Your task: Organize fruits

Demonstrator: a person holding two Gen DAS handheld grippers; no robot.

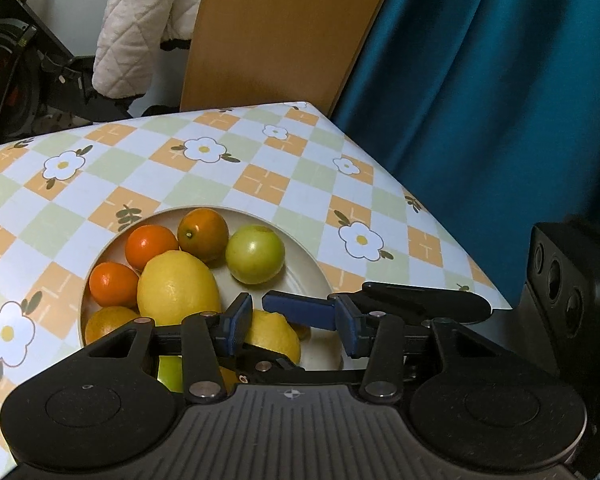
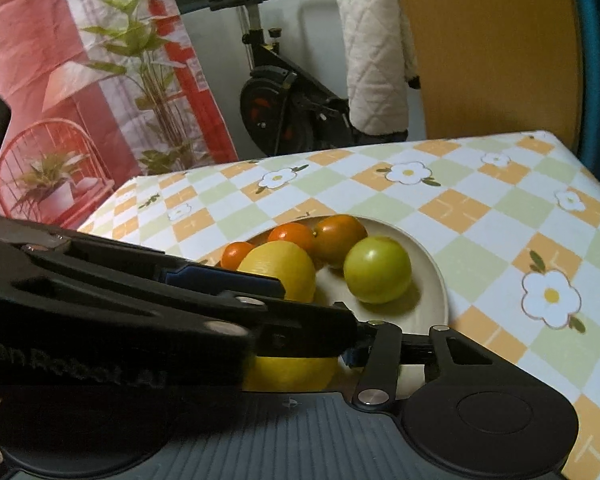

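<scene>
Both grippers are hovering over the plate [image 1: 300,276] of fruit on the desk [image 1: 259,168]. The left gripper [image 1: 295,322] is holding its fingers narrowly apart around the nearer lemon [image 1: 275,334], though contact is unclear. The right gripper [image 2: 320,344] is hidden behind the left; its grip cannot be told. A green fruit [image 2: 377,270] is sitting beside the oranges [image 1: 151,246].

The surface [image 1: 283,184] is showing a smooth, faintly sheened checked covering, seemingly vinyl; the plate [image 1: 300,268] is looking matt and cream; the lemon [image 1: 177,288] is showing a dimpled, softly glossy skin; the green fruit [image 1: 255,254] is shining smooth; the left gripper [image 1: 295,322] is looking like matt black plastic with bright metal rivets; the hanging white cloth [image 1: 135,20] is looking quilted and fleecy.
</scene>
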